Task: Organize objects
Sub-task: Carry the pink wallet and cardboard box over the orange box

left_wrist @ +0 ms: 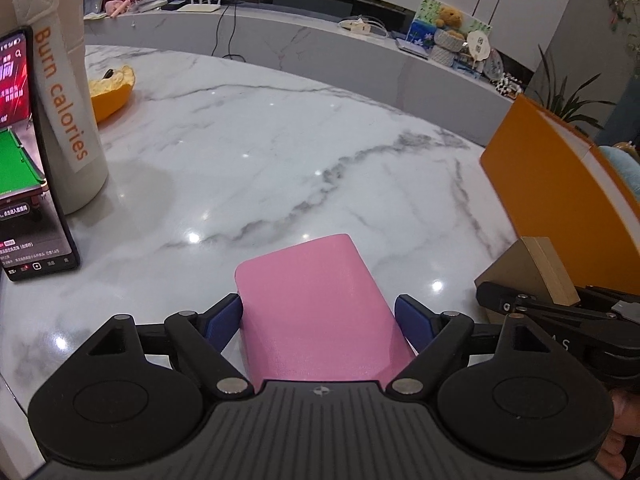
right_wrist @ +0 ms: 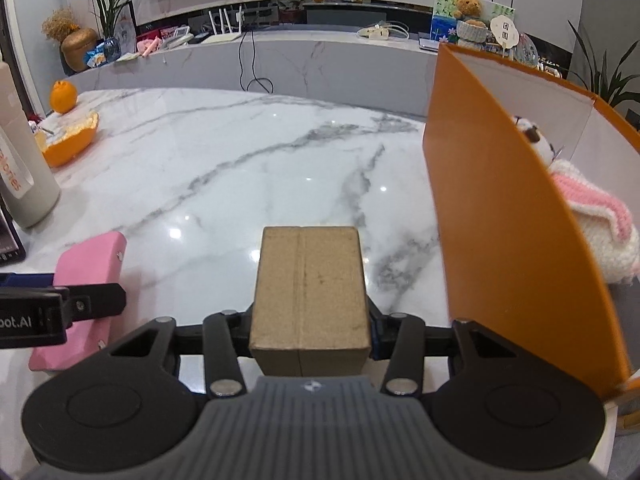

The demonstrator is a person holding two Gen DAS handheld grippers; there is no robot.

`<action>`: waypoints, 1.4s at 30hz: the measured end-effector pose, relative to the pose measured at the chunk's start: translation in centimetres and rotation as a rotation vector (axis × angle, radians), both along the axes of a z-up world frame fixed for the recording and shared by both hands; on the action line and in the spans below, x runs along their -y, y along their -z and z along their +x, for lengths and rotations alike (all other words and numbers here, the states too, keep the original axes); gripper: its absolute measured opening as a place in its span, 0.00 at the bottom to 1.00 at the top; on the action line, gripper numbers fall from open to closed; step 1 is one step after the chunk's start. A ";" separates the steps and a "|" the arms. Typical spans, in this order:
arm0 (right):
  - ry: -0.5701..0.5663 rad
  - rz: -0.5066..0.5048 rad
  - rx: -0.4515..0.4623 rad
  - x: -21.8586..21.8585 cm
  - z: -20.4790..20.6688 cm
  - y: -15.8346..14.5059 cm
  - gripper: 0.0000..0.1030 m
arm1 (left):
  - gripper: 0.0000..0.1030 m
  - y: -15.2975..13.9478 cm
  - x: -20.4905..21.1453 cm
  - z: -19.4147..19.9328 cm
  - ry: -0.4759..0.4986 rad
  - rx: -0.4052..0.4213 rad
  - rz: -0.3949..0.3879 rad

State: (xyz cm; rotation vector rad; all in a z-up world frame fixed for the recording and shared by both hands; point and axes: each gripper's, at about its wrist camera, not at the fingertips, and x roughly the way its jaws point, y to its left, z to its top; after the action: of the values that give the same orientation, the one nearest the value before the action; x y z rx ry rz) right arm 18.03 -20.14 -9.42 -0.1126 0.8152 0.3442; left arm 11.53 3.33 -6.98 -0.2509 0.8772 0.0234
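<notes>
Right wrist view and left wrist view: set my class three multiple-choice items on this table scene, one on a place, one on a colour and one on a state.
1. In the right wrist view, the orange box stands where, relative to the cardboard box?
A. to its left
B. on top of it
C. to its right

2. What colour is the case between the fingers of the left gripper?
A. pink
B. green
C. black

3. What is the state of the right gripper?
A. open and empty
B. shut on the cardboard box
C. shut on nothing

Answers:
1 C, the orange wall rises at the right edge.
2 A, its whole surface is pink.
3 B, it clamps the box's two sides.
</notes>
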 end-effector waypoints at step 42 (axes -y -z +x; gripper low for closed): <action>0.087 0.054 0.218 14.3 5.6 -12.3 0.46 | 0.94 -9.6 13.6 6.0 0.237 0.193 0.051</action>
State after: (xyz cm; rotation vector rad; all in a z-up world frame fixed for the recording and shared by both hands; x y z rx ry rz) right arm 23.65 -34.41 2.91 -0.0631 0.5924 0.2659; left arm 17.54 -10.27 2.61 -0.0985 0.7080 -0.1957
